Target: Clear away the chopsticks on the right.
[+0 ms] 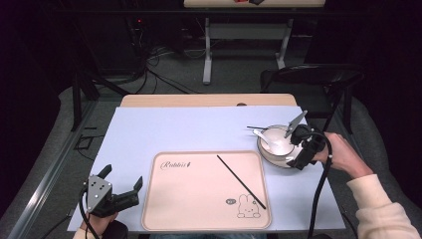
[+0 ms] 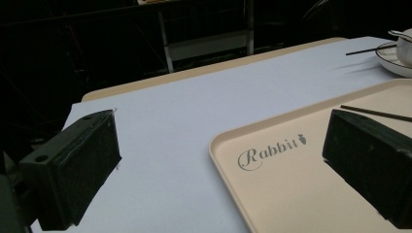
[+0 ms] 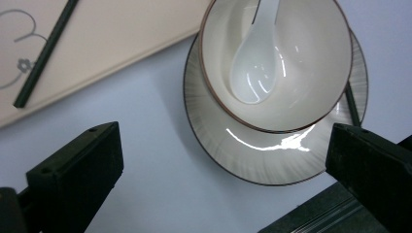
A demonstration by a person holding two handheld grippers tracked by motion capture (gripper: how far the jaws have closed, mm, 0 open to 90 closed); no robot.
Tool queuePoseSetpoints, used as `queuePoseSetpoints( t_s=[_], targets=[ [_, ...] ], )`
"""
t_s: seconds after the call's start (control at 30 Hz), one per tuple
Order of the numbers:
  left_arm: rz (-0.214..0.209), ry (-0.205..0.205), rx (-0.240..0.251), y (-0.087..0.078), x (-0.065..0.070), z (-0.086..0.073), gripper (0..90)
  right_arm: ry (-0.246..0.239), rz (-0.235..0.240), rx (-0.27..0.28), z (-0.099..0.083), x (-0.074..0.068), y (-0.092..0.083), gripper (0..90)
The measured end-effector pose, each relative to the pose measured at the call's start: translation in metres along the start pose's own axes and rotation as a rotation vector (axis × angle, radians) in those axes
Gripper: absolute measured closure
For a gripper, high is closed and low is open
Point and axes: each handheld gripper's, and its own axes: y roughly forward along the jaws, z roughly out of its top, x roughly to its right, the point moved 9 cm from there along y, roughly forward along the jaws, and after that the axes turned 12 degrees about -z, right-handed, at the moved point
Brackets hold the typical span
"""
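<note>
The right gripper (image 1: 294, 149) is held above the bowl (image 3: 277, 58) and plate (image 3: 233, 145) with its 2 jaws spread wide and nothing gripped between them. A white spoon (image 3: 252, 73) is seen resting inside the bowl, just right of the tray (image 1: 174, 209). The left gripper (image 1: 122, 185) is likewise kept wide open and empty at the tray's left edge

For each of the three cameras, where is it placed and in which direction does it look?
High view: above the person's side, looking forward and down on the table; both hands with the left gripper and right gripper show.
Left gripper view: rides the left gripper, looking low across the tray; its two open jaws show.
Right gripper view: rides the right gripper, looking down on the bowl, spoon and plate; its two open jaws show.
Shared: all three show the black chopstick on the tray.
</note>
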Motion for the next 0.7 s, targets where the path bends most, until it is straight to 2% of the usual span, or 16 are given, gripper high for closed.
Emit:
queuePoseSetpoints(
  t_s=[0.17,0.2,0.23,0.43,0.53,0.57,0.63,0.67,0.7],
  targets=[
    [0.0,0.001,-0.003,0.0,0.0,0.0,0.0,-0.026,0.015,0.001,-0.004,0.024,0.002,0.0],
    [0.0,0.001,-0.002,0.0,0.0,0.0,0.0,-0.026,0.015,0.001,-0.004,0.024,0.002,0.0],
    [0.001,-0.001,-0.001,0.0,0.0,0.0,0.0,-0.053,0.016,0.024,-0.004,0.033,0.002,0.0],
    [0.0,0.002,-0.005,0.001,0.0,0.0,0.0,-0.082,-0.009,0.006,-0.008,0.063,0.005,0.0],
    [0.001,0.002,-0.004,0.0,0.0,0.0,0.0,-0.091,-0.008,0.008,-0.008,0.07,0.007,0.0],
    [0.001,0.002,-0.005,0.0,0.0,0.0,0.0,-0.092,-0.016,-0.001,-0.008,0.077,0.01,0.0],
    [0.0,0.002,-0.006,0.001,0.0,0.0,0.0,-0.109,-0.025,0.011,-0.006,0.083,0.013,0.0],
    [-0.002,0.003,-0.005,0.0,0.0,0.0,0.0,-0.126,-0.027,0.001,-0.006,0.085,0.015,0.0],
    [0.0,0.002,-0.005,0.0,0.0,0.0,0.0,-0.116,-0.024,-0.007,-0.007,0.084,0.018,0.0]
  ],
)
